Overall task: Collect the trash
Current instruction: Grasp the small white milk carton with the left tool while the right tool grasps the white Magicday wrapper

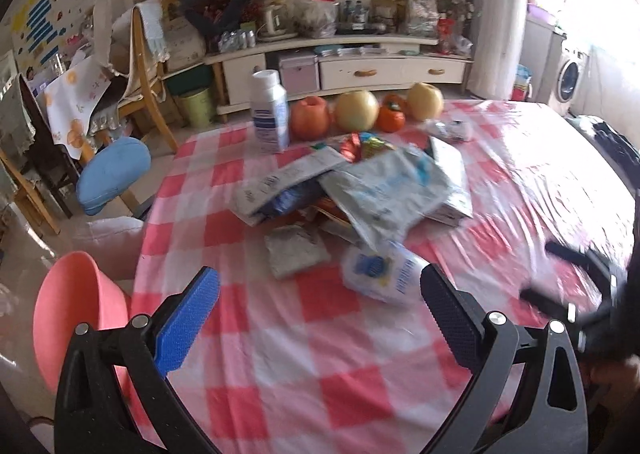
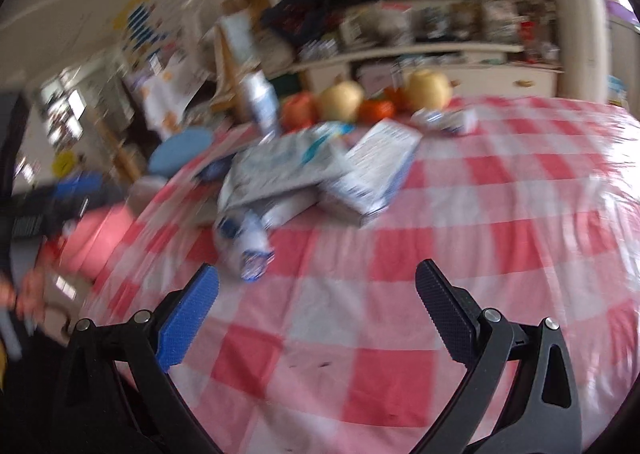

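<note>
1. Left gripper [image 1: 320, 294]: jaws spread wide and empty, one blue pad and one black pad, above the red-and-white checked tablecloth [image 1: 280, 354].
2. Right gripper [image 2: 318, 294]: jaws likewise spread wide, holding nothing, over the same cloth; this view is motion-blurred.
3. Crumpled white-and-blue wrapper [image 1: 380, 274]: lies on the cloth just ahead of the left gripper, nearest its black pad; in the right wrist view it sits ahead of the blue pad.
4. Grey paper scrap [image 1: 296, 250]: beside the wrapper, to its left.
5. Trash pile [image 1: 360, 186]: overlapping grey bags, flattened cartons and foil wrappers at the table's centre, behind items 3 and 4.
6. White bottle [image 1: 270, 110]: upright at the far edge, left of a row of fruit [image 1: 356, 110].
7. Pink basin [image 1: 72, 314]: off the table's left edge, near the left gripper.
</note>
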